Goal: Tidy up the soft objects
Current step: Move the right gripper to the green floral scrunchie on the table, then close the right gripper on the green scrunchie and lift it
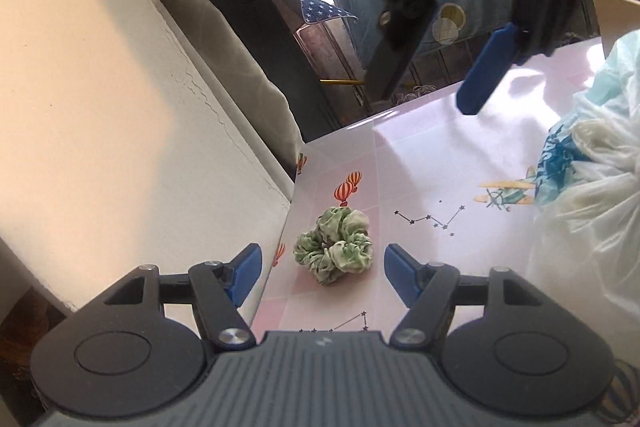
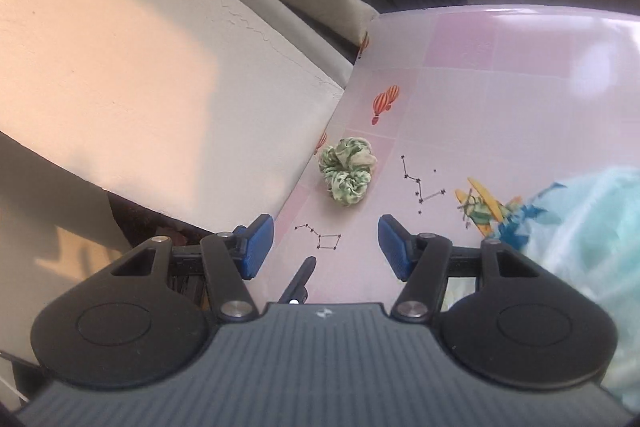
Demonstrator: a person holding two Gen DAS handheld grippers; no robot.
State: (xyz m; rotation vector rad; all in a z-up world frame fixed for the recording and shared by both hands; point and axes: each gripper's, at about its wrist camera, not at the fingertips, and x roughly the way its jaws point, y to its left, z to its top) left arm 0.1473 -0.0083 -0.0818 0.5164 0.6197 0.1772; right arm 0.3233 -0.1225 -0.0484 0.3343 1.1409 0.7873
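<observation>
Near the worktop [image 1: 420,155] edge, both open hand-held grippers, left [image 1: 322,269] and right [image 2: 326,241], face the scrunchie [image 1: 333,245]; pinch its bunched middle squarely.

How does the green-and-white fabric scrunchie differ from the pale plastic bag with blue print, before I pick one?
The green-and-white fabric scrunchie is small and compact; the pale plastic bag with blue print is far bulkier and sprawls out of frame. The scrunchie lies near the table's wall-side edge, the bag on the opposite side. Both are soft and rest untouched on the pink patterned tablecloth.
</observation>
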